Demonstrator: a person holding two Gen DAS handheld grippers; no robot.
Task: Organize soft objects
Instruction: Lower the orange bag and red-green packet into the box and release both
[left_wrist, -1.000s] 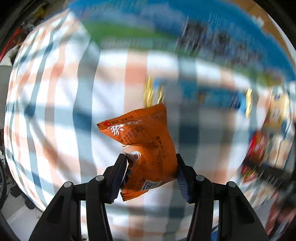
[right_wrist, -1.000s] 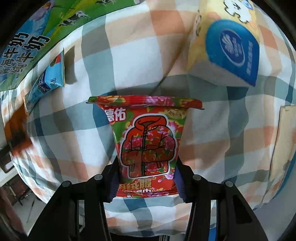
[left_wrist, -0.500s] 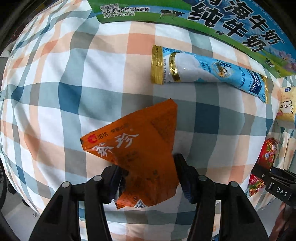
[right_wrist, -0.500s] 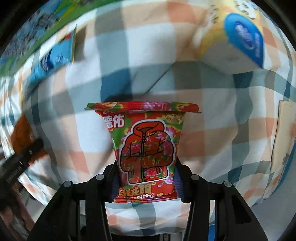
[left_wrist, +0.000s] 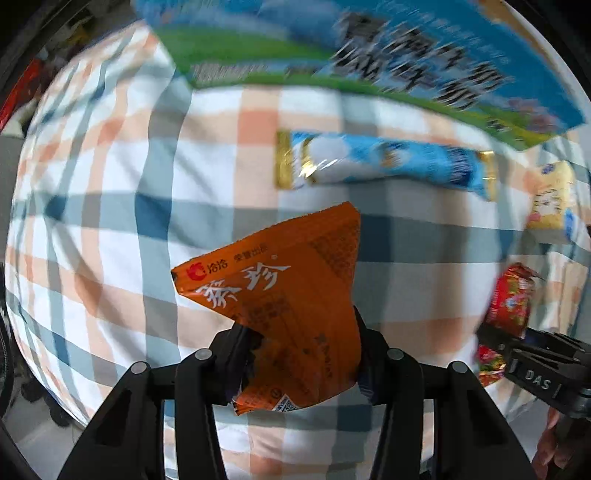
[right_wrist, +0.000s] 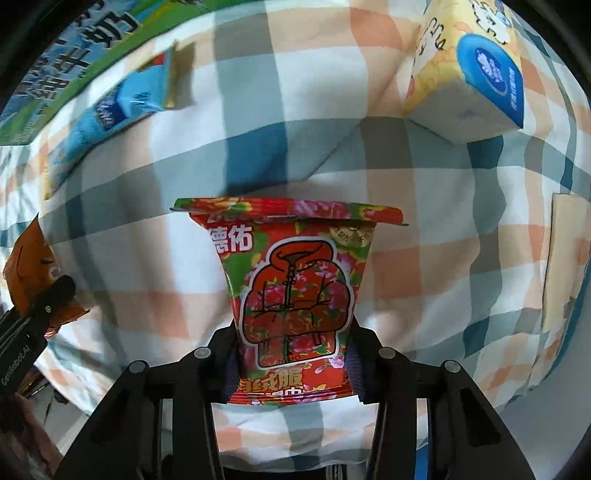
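My left gripper (left_wrist: 301, 354) is shut on an orange snack packet (left_wrist: 288, 302) and holds it above the checked cloth (left_wrist: 110, 192). My right gripper (right_wrist: 291, 354) is shut on a red flowered packet (right_wrist: 291, 284) with a jacket drawing, held upright above the cloth. The red packet also shows at the right edge of the left wrist view (left_wrist: 509, 302), and the orange packet at the left edge of the right wrist view (right_wrist: 33, 273). A long blue packet (left_wrist: 388, 162) with gold ends lies flat on the cloth beyond the orange one.
A large blue and green milk carton box (left_wrist: 369, 62) lies along the far side of the cloth. A yellow and blue tissue pack (right_wrist: 469, 70) stands at the right. A pale flat item (right_wrist: 565, 258) lies at the cloth's right edge.
The left gripper has swung with the orange packet, so the blue packet and box shifted in its view. The right gripper has shifted a little, holding the red packet the same way.
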